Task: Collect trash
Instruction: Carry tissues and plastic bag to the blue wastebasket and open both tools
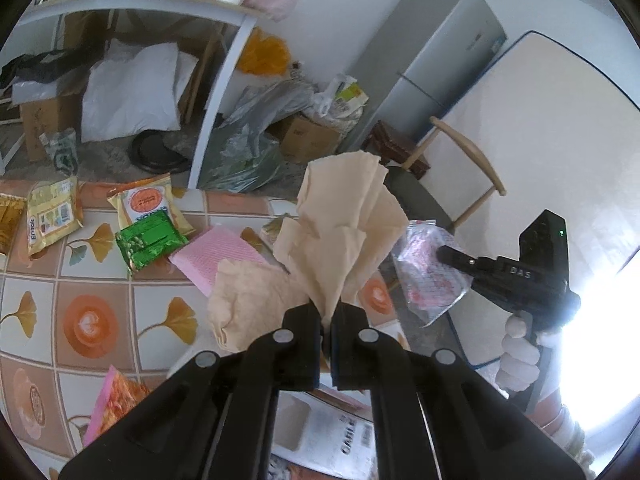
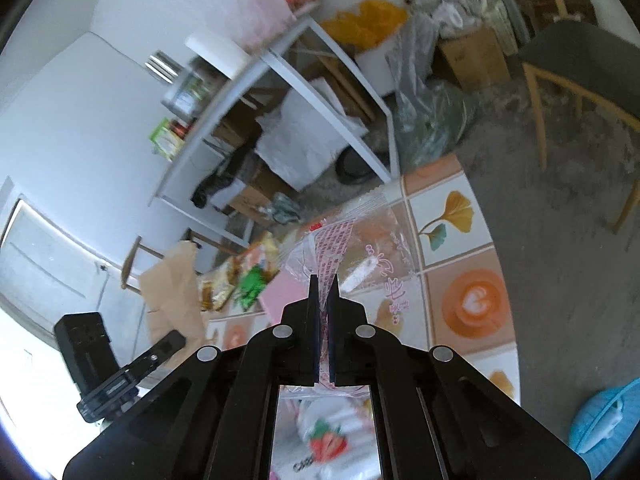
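Above the tiled table (image 1: pixel 92 292), the left gripper (image 1: pixel 327 316) clenches a crumpled beige paper napkin (image 1: pixel 344 224), lifted clear of the tabletop. To the napkin's right, the right gripper (image 2: pixel 324 292) pinches a clear plastic wrapper (image 2: pixel 360 240) printed in pink, also raised, apparently off the table, though blur makes that uncertain. A second beige napkin (image 1: pixel 248 304) lies on the table just left of the held one, beside a pink cloth (image 1: pixel 216 256) and a green snack packet (image 1: pixel 150 240).
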`<action>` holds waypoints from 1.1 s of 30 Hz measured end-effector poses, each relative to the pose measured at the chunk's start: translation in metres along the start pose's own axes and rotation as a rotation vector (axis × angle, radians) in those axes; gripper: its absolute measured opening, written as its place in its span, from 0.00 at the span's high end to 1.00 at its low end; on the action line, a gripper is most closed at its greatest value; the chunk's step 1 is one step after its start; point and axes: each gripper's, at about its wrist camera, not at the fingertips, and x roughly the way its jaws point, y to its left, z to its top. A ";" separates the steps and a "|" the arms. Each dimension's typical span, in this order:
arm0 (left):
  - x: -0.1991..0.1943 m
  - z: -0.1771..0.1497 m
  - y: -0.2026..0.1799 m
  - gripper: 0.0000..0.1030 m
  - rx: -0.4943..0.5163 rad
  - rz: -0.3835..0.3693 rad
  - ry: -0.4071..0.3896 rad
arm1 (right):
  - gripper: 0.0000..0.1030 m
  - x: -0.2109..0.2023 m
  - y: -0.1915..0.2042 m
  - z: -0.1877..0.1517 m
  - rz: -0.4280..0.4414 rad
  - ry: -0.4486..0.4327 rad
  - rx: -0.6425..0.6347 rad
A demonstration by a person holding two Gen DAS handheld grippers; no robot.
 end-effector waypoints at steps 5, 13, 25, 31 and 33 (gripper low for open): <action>-0.021 -0.015 -0.031 0.97 0.062 -0.048 0.008 | 0.98 -0.055 0.000 -0.026 0.019 -0.051 0.030; -0.035 -0.056 -0.097 0.97 0.149 -0.160 0.057 | 0.98 -0.136 -0.028 -0.089 0.042 -0.123 0.133; 0.024 -0.151 -0.226 0.97 0.252 -0.356 0.292 | 0.98 -0.240 -0.129 -0.214 -0.055 -0.294 0.423; 0.070 -0.192 -0.283 0.97 0.287 -0.391 0.417 | 0.98 -0.278 -0.184 -0.266 -0.136 -0.392 0.585; 0.089 -0.206 -0.301 0.97 0.304 -0.386 0.459 | 0.98 -0.286 -0.200 -0.280 -0.143 -0.418 0.629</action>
